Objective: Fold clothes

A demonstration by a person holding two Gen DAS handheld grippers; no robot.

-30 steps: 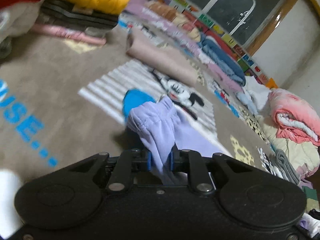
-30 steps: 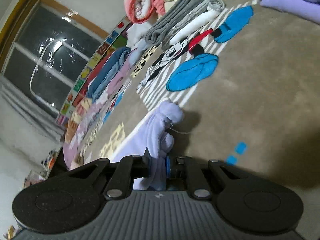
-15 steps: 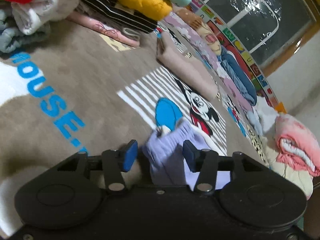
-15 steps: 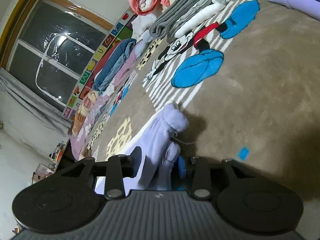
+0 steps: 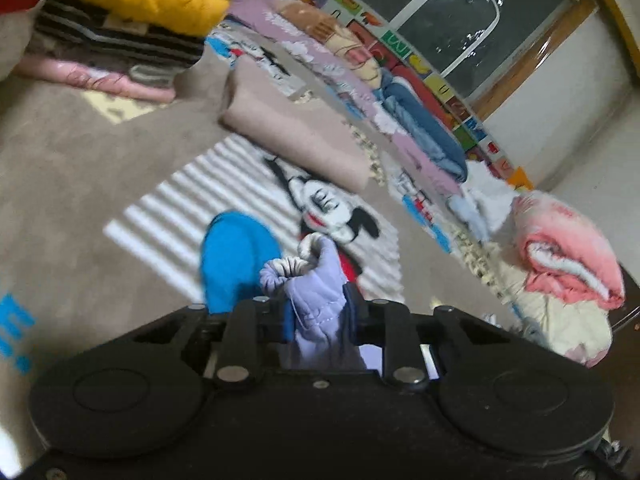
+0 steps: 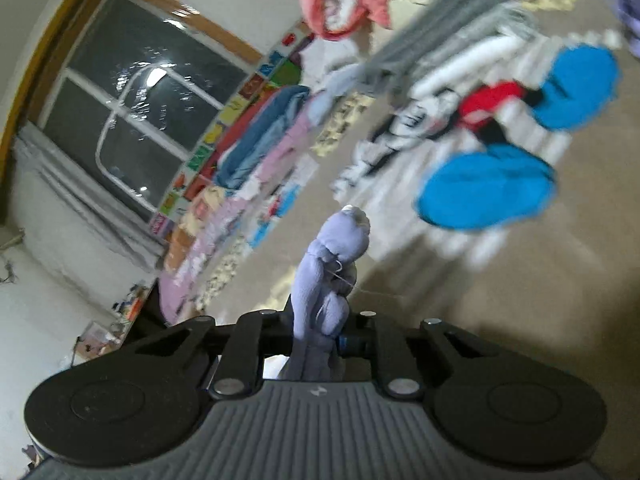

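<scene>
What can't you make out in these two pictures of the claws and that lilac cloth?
- Lilac garment: left wrist view, its lower part is hidden behind the left claw, so what it is stays unclear.
- Right wrist view: the right claw body hides the garment below it.
- Rug pattern: blurred.

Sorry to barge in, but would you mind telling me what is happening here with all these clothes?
A person is folding laundry on a cartoon rug with handheld tongs. The left tongs and the right tongs have each just closed again on a bunched part of a lavender garment, whose fabric sits pinched between both pairs. Folded piles ring the rug, including a beige stack and a pink quilt.
</scene>
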